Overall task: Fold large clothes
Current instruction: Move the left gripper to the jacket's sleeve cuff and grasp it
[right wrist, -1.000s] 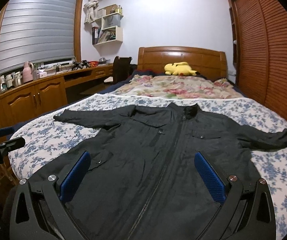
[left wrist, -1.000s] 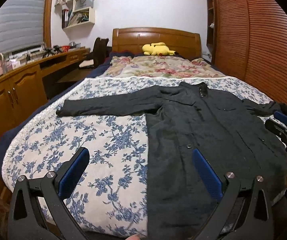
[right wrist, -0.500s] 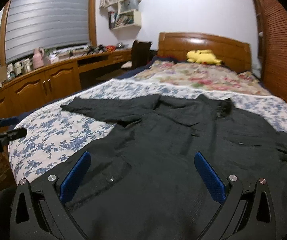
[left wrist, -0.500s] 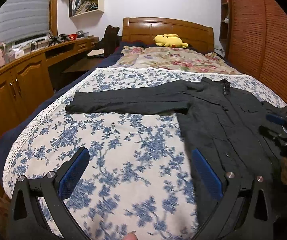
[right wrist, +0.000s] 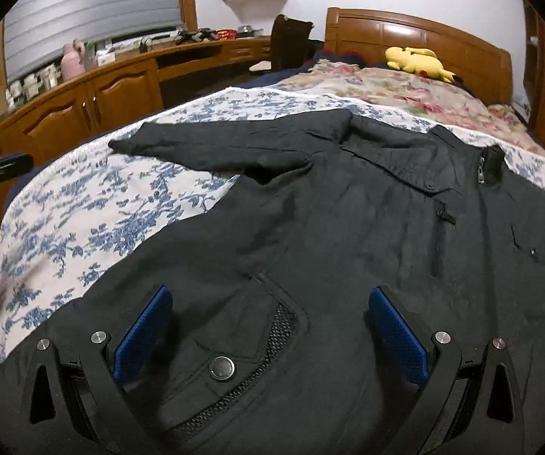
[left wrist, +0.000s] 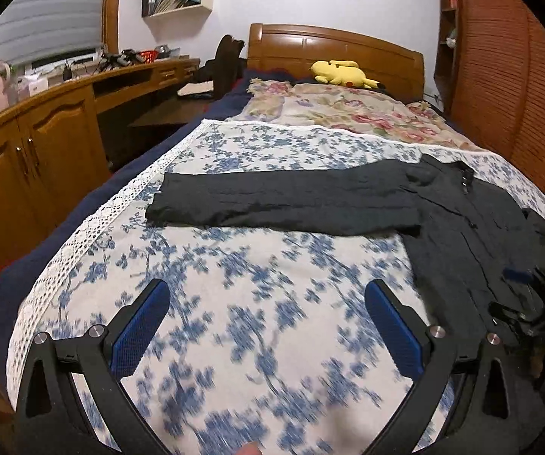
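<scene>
Sleeve first, judged from the lie of things. Spread flat, front up, on the blue-flowered white bedspread point(left wrist: 234, 303): a large black zip-front fabric jacket point(right wrist: 367, 227), collar toward the headboard, hem toward the foot of the bed.

Left of the jacket body: one long black sleeve point(left wrist: 280, 201), stretched straight out sideways, its long axis across the bed, cuff near the lace-edged side of the bedspread. Left gripper point(left wrist: 266, 326), blue-padded black fingers spread wide, nothing between them, over bare bedspread; sleeve ahead of it, toward the headboard, well apart from the fingertips; jacket body off to its right. Clearly the nearer tool to that sleeve, cuff ahead and a little to the left.

Over the jacket body itself, near the hem: right gripper point(right wrist: 270, 326), likewise spread wide and gripping nothing, low above a flapped pocket with a round metal snap point(right wrist: 222, 367); whether the pads touch the cloth, hard to tell. Same sleeve far off to its left from here; the other sleeve not properly in view on this side.

Probably next: reach forward with the left to the cuff, then carry it rightward along the sleeve's own axis onto the jacket body.
</scene>
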{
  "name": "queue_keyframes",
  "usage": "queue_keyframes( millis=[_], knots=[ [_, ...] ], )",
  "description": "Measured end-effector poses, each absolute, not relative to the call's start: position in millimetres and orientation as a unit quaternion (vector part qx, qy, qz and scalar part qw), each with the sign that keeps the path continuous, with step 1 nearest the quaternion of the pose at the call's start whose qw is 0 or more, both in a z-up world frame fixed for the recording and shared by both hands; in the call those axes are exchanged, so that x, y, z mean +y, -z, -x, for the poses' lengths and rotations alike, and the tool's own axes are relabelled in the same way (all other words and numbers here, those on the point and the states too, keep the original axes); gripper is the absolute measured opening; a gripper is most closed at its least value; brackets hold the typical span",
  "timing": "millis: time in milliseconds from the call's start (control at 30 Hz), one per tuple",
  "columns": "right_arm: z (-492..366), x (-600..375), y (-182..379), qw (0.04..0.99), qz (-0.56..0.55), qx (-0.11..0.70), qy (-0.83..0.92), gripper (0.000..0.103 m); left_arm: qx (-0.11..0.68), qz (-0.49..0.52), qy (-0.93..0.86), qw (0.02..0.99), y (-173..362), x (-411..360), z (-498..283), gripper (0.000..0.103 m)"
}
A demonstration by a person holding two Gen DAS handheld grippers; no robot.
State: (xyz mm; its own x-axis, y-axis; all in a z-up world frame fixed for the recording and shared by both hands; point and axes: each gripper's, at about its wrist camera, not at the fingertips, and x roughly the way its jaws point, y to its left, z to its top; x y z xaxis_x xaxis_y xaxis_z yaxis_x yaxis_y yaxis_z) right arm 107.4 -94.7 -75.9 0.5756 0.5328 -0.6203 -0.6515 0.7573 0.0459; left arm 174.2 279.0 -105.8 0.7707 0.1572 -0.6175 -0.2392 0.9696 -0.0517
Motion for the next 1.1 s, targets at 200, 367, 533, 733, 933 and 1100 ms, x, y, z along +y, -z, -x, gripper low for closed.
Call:
queue_keyframes(
  millis=[200, 367, 533, 733, 933, 1100],
  knots=[
    [-120.1, -119.5, 68.5, 0.884, 0.061, 0.328, -0.328, 0.103, 0.323, 0.088, -0.113, 0.936, 108.3, 318.1, -212.4, 0.098],
    [-120.0, -113.4, 72.0, 0.885, 0.08, 0.334, -0.313, 0.103, 0.305, 0.14, -0.113, 0.935, 111.5, 349.1, -235.0, 0.075],
    [-116.2, -102.0, 70.8, 0.887, 0.086, 0.333, -0.308, 0.103, 0.311, 0.136, -0.137, 0.931, 120.1, 368.8, -261.6, 0.066],
    [-125.1, -70.3, 77.8, 0.888, 0.095, 0.331, -0.305, 0.103, 0.326, 0.154, -0.184, 0.914, 142.2, 396.0, -284.5, 0.065],
    [-125.0, -67.5, 79.7, 0.888, 0.103, 0.332, -0.302, 0.103, 0.362, 0.145, -0.209, 0.897, 160.4, 409.5, -300.3, 0.065],
    [-124.7, -66.7, 80.2, 0.888, 0.106, 0.33, -0.301, 0.103, 0.383, 0.182, -0.205, 0.882, 172.8, 427.3, -311.9, 0.064]
  ],
)
